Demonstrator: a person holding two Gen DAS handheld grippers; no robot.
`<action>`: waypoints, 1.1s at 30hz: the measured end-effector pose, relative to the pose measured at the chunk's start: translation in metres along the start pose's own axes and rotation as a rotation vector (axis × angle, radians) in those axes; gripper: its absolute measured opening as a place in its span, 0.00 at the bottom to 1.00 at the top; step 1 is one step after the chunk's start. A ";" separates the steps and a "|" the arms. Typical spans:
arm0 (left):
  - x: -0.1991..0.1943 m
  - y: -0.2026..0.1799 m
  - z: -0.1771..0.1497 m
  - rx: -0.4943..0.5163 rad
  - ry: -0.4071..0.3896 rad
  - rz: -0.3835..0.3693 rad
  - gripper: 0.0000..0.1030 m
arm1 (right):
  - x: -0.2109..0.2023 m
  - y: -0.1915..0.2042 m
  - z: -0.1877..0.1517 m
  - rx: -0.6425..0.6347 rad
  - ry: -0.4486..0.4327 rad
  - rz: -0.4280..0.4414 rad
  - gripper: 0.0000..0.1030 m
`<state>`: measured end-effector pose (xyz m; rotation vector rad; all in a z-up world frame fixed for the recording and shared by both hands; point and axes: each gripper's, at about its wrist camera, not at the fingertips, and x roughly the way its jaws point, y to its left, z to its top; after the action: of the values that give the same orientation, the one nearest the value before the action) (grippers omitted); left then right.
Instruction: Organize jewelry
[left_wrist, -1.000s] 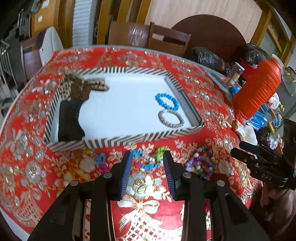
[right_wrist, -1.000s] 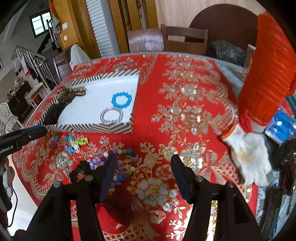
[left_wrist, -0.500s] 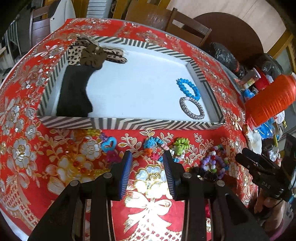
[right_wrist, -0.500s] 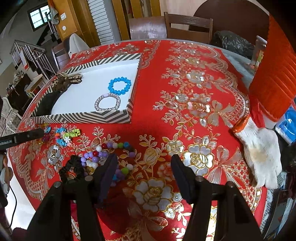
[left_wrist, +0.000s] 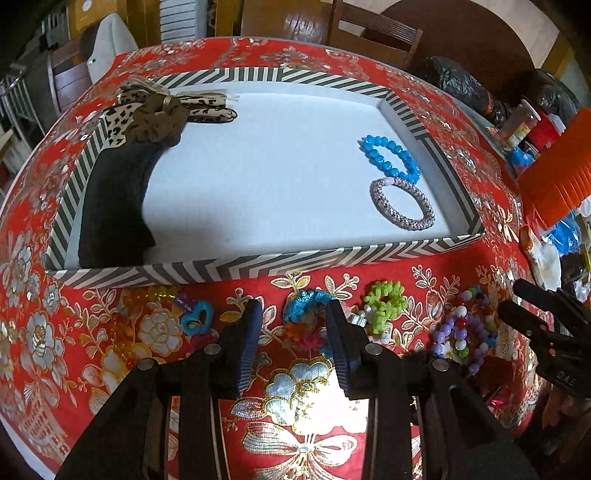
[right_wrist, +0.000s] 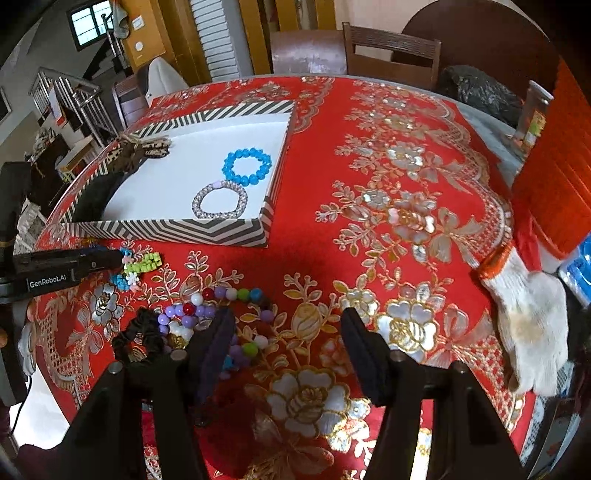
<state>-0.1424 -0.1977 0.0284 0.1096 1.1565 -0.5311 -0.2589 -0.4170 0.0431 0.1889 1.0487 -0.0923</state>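
Where bracelets lie — striped tray (left_wrist: 258, 267) holds two.

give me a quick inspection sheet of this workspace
surface: round table under a red floral cloth.
job's things: striped tray holds a blue bead bracelet, a silver bracelet and hair ties; a multicolour bead bracelet, green piece and blue heart lie on the cloth.
clutter: white glove, orange container.
grippers: left gripper and right gripper open, fingers empty.
cables: one at the left edge, right view.
surroundings: wooden chairs, stair railing.
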 end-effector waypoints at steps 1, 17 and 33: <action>0.000 0.001 0.000 -0.003 -0.004 -0.004 0.32 | 0.003 0.001 0.001 -0.008 0.004 -0.005 0.58; -0.044 0.006 0.008 -0.022 -0.084 -0.180 0.07 | -0.026 0.010 0.010 -0.030 -0.111 0.053 0.09; -0.116 -0.001 0.044 0.030 -0.232 -0.182 0.07 | -0.095 0.018 0.038 -0.038 -0.283 0.097 0.09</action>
<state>-0.1400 -0.1739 0.1501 -0.0318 0.9360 -0.7033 -0.2707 -0.4078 0.1464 0.1856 0.7577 -0.0108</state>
